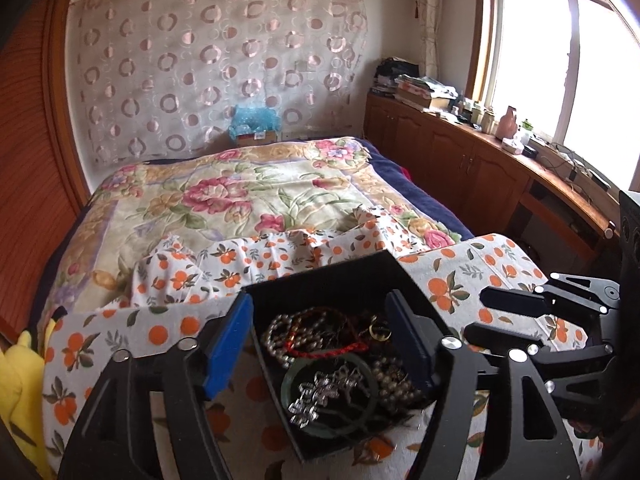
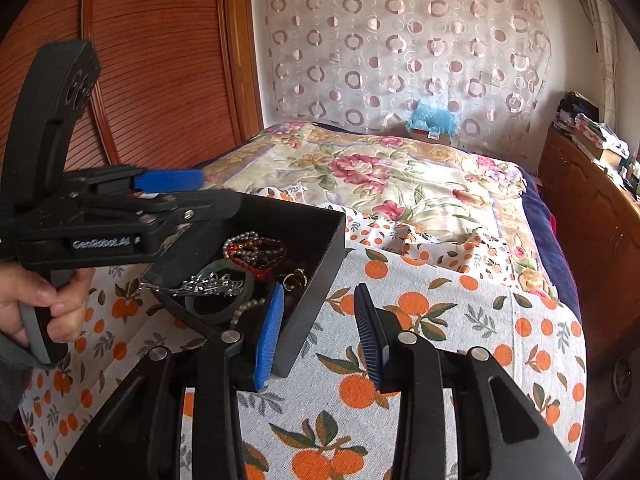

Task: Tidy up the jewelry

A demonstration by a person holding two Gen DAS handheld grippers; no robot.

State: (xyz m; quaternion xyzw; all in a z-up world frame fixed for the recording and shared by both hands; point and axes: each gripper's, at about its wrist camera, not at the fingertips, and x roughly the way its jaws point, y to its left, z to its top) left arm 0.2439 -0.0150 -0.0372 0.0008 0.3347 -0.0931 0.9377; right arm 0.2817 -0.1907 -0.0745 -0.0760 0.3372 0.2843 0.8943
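Two grippers work over one black jewelry box, which sits on a white cloth printed with oranges at the foot of a bed. Left gripper: jaws stand wide, blue pads straddling the box's near corner, one pad outside the left wall, the other over the inside near the right wall; neither presses on anything. In the right wrist view the left gripper lies across the box's far rim, blocking part of the contents, with a hand on its grip.

Right gripper: jaws partly open, holding nothing; its left pad is at the box's right wall, whether touching cannot be told; the other pad hangs over bare cloth.

Box contents, tangled: pearl strands, red braided cord, green jade bangle, silver leaf-shaped brooch lying on the bangle, gold ring.

Around: floral blanket beyond the cloth, yellow plush toy at the left edge, wooden cabinet under the window, cluttered with books and bottles, circle-patterned curtain on the far wall.
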